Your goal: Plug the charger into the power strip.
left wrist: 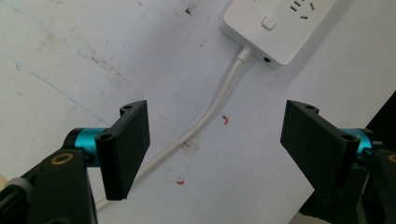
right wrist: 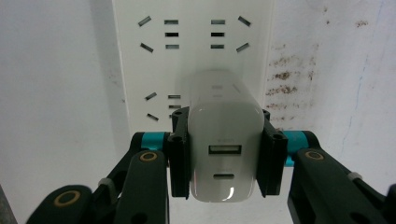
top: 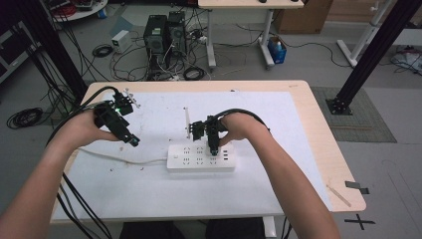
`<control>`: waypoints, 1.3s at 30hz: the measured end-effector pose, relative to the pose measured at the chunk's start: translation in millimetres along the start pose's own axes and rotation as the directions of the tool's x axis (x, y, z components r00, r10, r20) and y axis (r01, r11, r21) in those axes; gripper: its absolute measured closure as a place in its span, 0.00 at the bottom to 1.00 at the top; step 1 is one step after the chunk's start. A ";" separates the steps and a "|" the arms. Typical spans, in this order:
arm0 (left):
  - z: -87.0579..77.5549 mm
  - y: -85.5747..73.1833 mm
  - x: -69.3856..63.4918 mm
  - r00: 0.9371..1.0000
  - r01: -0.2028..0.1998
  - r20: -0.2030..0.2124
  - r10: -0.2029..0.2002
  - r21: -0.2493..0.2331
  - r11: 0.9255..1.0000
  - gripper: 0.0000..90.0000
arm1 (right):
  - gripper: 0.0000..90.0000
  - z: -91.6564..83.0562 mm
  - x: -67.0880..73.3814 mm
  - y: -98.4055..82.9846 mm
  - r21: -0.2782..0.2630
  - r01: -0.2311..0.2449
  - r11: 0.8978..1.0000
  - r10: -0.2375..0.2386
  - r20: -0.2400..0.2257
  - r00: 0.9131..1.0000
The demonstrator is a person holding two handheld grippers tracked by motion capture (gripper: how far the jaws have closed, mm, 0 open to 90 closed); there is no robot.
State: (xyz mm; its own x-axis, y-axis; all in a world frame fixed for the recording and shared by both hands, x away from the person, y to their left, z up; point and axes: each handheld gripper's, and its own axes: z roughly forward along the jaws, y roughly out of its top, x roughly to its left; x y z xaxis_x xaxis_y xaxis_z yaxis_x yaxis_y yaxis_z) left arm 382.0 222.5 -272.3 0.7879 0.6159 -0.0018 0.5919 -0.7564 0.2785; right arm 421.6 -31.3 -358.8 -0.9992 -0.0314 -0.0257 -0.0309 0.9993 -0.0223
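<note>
Charger clamped between pads of right gripper, held over power strip. Charger body white, glossy plastic, rounded-edged block; long axis aimed down at strip face, port end turned toward gripper camera. Strip white, flat, oblong, long axis set across table. Left gripper held released, jaws wide apart, nothing grasped, above white cable.

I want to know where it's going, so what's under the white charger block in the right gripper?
The white power strip lies under the white USB charger block, which the right gripper clamps. The charger covers the socket beneath it.
</note>
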 end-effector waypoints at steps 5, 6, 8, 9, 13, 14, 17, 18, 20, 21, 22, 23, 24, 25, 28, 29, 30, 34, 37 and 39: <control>3.9 3.9 1.6 1.000 -0.005 0.010 0.005 0.005 1.000 0.27 | 0.70 0.6 6.2 4.9 0.023 0.012 1.000 -0.013 0.036 0.999; 4.8 4.4 1.8 1.000 -0.010 0.011 0.010 0.006 1.000 0.27 | 0.70 0.6 6.3 4.8 0.022 0.009 1.000 -0.010 0.037 0.999; 5.7 5.1 2.7 1.000 -0.009 0.012 0.009 0.011 1.000 0.27 | 0.70 0.7 6.6 4.9 0.021 0.003 1.000 -0.003 0.036 0.999; 6.3 5.2 3.2 1.000 -0.007 0.010 0.006 0.006 1.000 0.27 | 0.70 0.9 6.8 4.0 0.018 -0.010 1.000 0.009 0.031 0.999; 9.5 5.4 4.3 1.000 -0.005 0.019 0.005 0.004 1.000 0.27 | 0.70 1.2 7.3 -2.1 -0.018 -0.013 1.000 0.014 0.039 0.999; 11.3 5.7 4.2 1.000 -0.002 0.022 0.002 0.004 1.000 0.27 | 0.70 1.8 8.7 -1.2 -0.018 -0.005 1.000 0.005 0.046 0.999; 12.1 6.3 4.9 1.000 -0.012 0.023 0.011 0.012 1.000 0.27 | 0.70 2.6 10.0 1.2 -0.011 -0.004 1.000 0.004 0.053 0.999; 11.3 6.2 5.0 1.000 -0.008 0.022 0.008 0.009 1.000 0.27 | 0.70 4.3 9.1 1.7 -0.010 -0.004 1.000 0.004 0.050 0.999; 9.9 6.2 5.7 1.000 -0.005 0.020 0.005 0.006 1.000 0.27 | 0.70 4.8 6.6 1.0 -0.017 0.001 1.000 0.000 0.043 0.999; 9.5 6.1 5.7 1.000 -0.001 0.019 0.001 0.004 1.000 0.27 | 0.70 4.8 6.6 0.3 -0.019 -0.016 1.000 0.017 0.033 0.999; 9.0 5.9 5.7 1.000 -0.002 0.018 0.001 0.009 1.000 0.27 | 0.70 5.2 6.6 0.2 -0.019 -0.017 1.000 0.017 0.031 0.999; 8.9 5.7 5.3 1.000 0.000 0.015 0.000 0.006 1.000 0.27 | 0.70 5.9 6.7 0.8 -0.020 -0.013 1.000 0.014 0.038 0.999; 8.1 5.3 5.1 1.000 -0.007 0.018 0.007 0.010 1.000 0.27 | 0.70 6.2 6.7 0.5 -0.021 -0.016 1.000 0.016 0.035 0.999; 7.4 4.8 5.1 1.000 -0.014 0.019 0.013 0.010 1.000 0.27 | 0.70 5.9 6.2 0.6 -0.020 -0.015 1.000 0.015 0.032 0.999; 5.9 2.4 6.5 1.000 -0.002 0.013 0.002 0.000 1.000 0.27 | 0.69 5.2 1.7 -2.4 -0.042 -0.010 0.999 0.010 0.005 1.000; 5.5 1.3 7.0 1.000 -0.001 0.015 0.001 0.000 1.000 0.27 | 0.60 4.4 -3.2 -5.5 -0.065 -0.048 0.997 0.045 -0.041 0.998; 5.5 0.1 7.8 1.000 -0.003 0.013 0.003 -0.001 1.000 0.27 | 0.58 2.2 -6.4 -9.2 -0.087 -0.084 0.993 0.078 -0.077 0.994; 6.3 -1.9 10.1 1.000 0.028 0.013 -0.028 -0.022 0.999 0.27 | 0.38 -17.9 -9.9 -28.2 -0.156 -0.182 0.971 0.173 -0.066 0.983; 5.3 -0.6 11.4 1.000 0.027 0.005 -0.027 -0.031 0.999 0.27 | 0.32 -32.8 -12.2 -44.6 -0.218 -0.270 0.938 0.262 -0.066 0.963; 4.9 0.9 10.9 1.000 0.030 -0.006 -0.031 -0.041 0.999 0.24 | 0.27 -40.2 -12.9 -56.8 -0.247 -0.330 0.911 0.327 -0.051 0.944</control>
State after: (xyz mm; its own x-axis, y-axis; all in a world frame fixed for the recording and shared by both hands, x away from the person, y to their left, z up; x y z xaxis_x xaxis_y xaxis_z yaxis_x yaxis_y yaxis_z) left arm 391.9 227.5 -276.8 0.7682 0.6402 -0.0041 0.6081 -0.7276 0.3175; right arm 435.2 -86.7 -317.0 -0.9542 0.2986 0.0193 0.2946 0.9263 0.2348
